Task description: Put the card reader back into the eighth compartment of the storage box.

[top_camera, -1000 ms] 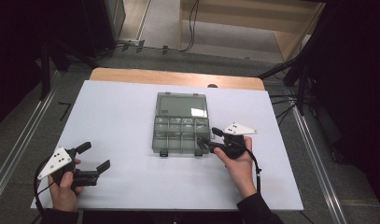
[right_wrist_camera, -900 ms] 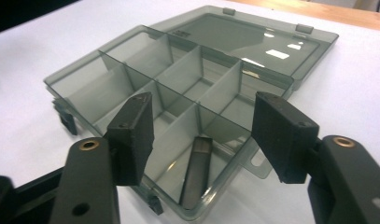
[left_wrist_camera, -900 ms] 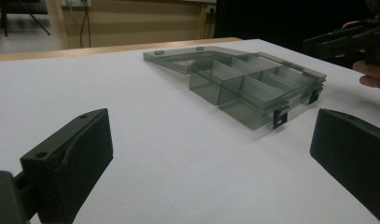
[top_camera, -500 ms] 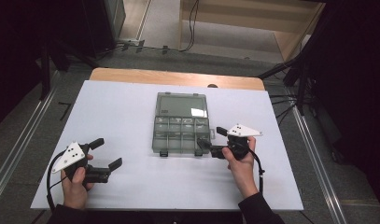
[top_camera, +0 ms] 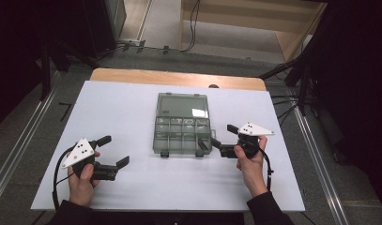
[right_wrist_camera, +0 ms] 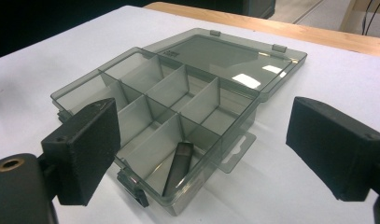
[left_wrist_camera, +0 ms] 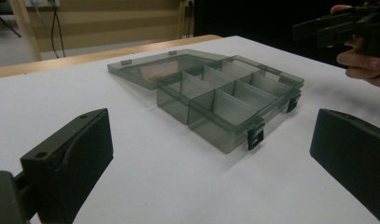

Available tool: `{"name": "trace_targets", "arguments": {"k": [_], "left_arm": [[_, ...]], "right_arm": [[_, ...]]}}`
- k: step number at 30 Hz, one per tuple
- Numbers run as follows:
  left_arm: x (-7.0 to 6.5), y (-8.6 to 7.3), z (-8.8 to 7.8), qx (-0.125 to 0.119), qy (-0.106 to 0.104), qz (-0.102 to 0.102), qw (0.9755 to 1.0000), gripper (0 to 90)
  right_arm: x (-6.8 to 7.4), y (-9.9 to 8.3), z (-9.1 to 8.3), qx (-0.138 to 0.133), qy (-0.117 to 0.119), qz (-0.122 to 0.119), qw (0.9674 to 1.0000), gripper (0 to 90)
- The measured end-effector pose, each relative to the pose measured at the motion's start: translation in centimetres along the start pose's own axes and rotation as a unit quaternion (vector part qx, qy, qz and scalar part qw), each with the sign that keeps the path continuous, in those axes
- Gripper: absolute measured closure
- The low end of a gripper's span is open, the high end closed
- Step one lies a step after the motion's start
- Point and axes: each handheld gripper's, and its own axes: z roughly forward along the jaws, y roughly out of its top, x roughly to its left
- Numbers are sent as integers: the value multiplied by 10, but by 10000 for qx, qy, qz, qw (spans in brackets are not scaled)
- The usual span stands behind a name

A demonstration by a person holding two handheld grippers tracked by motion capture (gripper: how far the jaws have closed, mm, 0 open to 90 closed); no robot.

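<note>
Holding my right claw (top_camera: 220,136) just beside the open compartment box (top_camera: 181,133) mid-desk, I've just been opening its jaws; nothing sits between them. A small dark stick (right_wrist_camera: 177,168) lies in the near corner compartment. My left claw (top_camera: 114,151) gapes empty, well apart.

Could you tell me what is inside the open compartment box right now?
The compartment box holds one small dark stick-shaped item, lying in the near corner compartment by the right gripper. The other compartments look empty through the clear walls.
</note>
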Motion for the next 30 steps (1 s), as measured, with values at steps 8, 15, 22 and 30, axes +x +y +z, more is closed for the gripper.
{"name": "trace_targets", "arguments": {"k": [8,15,22,30], "left_arm": [[-2,9,12,64,-142,119,9998,0],[-1,19,22,-12,-241,78,9997,0],[4,34,31,-54,-300,119,9995,0],[9,41,47,-42,-314,95,9995,0]], "right_arm": [[-7,4,-7,-37,-30,12,10000,2],[-7,7,-9,-43,-9,-36,10000,0],[-12,10,-11,-69,62,24,10000,0],[-15,14,-7,-72,123,31,9999,0]]}}
